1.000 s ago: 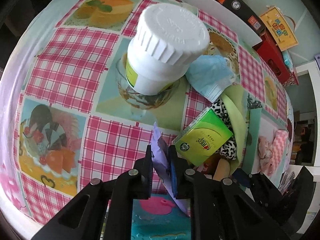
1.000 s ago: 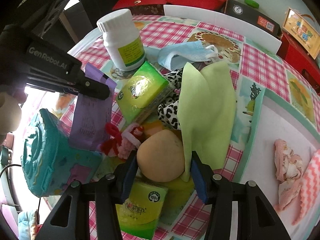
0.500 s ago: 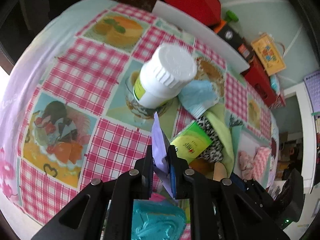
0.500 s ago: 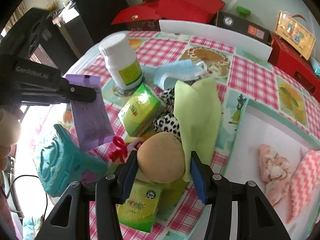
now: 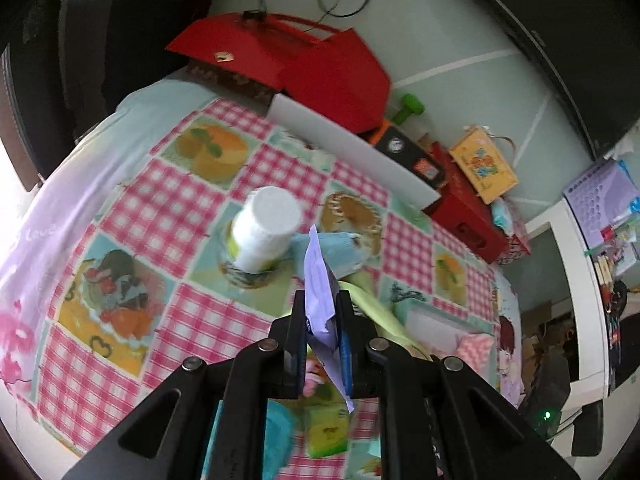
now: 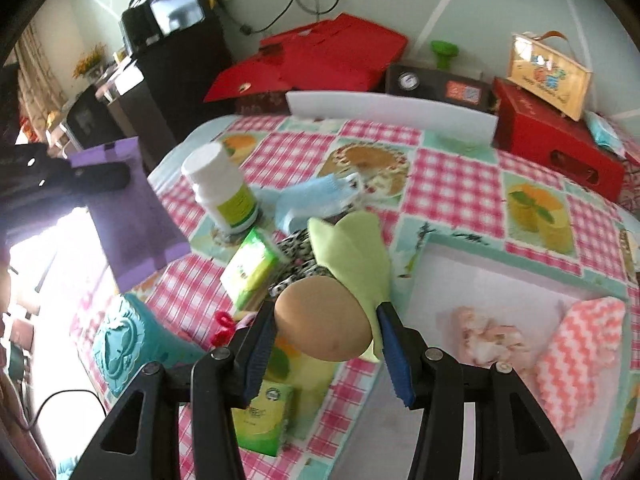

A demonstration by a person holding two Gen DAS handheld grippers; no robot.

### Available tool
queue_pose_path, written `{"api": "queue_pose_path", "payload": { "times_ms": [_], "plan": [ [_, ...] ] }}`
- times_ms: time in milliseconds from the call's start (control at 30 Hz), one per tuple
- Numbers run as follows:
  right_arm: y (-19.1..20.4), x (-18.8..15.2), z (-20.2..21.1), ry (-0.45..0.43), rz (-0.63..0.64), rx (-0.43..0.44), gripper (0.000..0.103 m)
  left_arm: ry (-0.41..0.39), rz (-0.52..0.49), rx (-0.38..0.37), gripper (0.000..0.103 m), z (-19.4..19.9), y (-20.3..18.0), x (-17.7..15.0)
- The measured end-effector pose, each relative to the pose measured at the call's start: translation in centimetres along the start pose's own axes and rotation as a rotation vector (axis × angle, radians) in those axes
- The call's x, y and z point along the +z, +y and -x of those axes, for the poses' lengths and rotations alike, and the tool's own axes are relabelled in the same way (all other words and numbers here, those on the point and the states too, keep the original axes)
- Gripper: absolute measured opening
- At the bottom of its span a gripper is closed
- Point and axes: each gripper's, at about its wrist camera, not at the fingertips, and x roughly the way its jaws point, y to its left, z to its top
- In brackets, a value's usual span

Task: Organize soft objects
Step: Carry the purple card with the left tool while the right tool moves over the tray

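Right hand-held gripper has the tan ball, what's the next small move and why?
Probably swing the right hand-held gripper right over the white tray: the tan ball is clamped and lifted, and soft cloths already lie there.

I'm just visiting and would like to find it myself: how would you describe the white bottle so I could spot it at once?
Start at the checked pink tablecloth. Left of the cluttered pile in its middle stands the white bottle, upright beside a pale blue face mask. It is the only hard, tall thing there, with a ribbed white cap and a yellow-green label.
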Motion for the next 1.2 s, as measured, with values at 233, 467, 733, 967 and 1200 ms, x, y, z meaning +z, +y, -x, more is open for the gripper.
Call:
{"api": "queue_pose_path", "payload": {
  "times_ms": [233,467,733,967,1200],
  "plan": [
    [-4.3,0.2,2.7,-0.058,-0.089,-0.048,0.053,-0.016,-0.051,-0.079,0.013,-0.3,-4.7,-1.3],
    [-10.0,-0.2,5.1,-0.100,-0.214,-0.123,0.053,0.014,-0.112,-0.145,0.013,-2.0,-9.2,-2.6],
    [-16.1,-2.0,7.2,-0.120,-0.349,-0.208,0.053,0.066,-0.175,-0.198,0.013,-4.5,-13.5,-4.0],
    [-20.3,-3.7,8.2,-0.104,-0.462,-0.247,0.053,0.127,-0.228,-0.236,0.014,-7.2,-16.5,-5.7],
    [-19.7,-3.8,7.0,-0.049,-0.440,-0.264,0.054,0.204,-0.266,-0.260,0.014,-10.8,-18.2,-7.7]
  ]
}}
